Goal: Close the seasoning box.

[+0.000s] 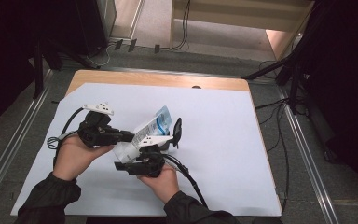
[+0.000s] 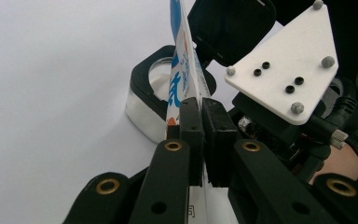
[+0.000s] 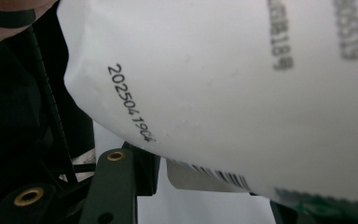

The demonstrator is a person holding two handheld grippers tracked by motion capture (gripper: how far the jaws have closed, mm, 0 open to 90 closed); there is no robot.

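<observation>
White paper covers the table; high view — both grippers meet at its middle around a pouch. Left gripper view: jaws pinch the pouch's edge above an open-lidded container. Right gripper view — pouch against the lens, jaw state unclear. A tilted pouch could spill beside the container.

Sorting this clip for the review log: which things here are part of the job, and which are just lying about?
In the job:
- pouch, clamped by the left gripper
- right gripper, under the pouch; jaw state unclear
- open black-lidded container beside the pouch

Lying about:
- white sheet over the table
- cables on the floor
</observation>
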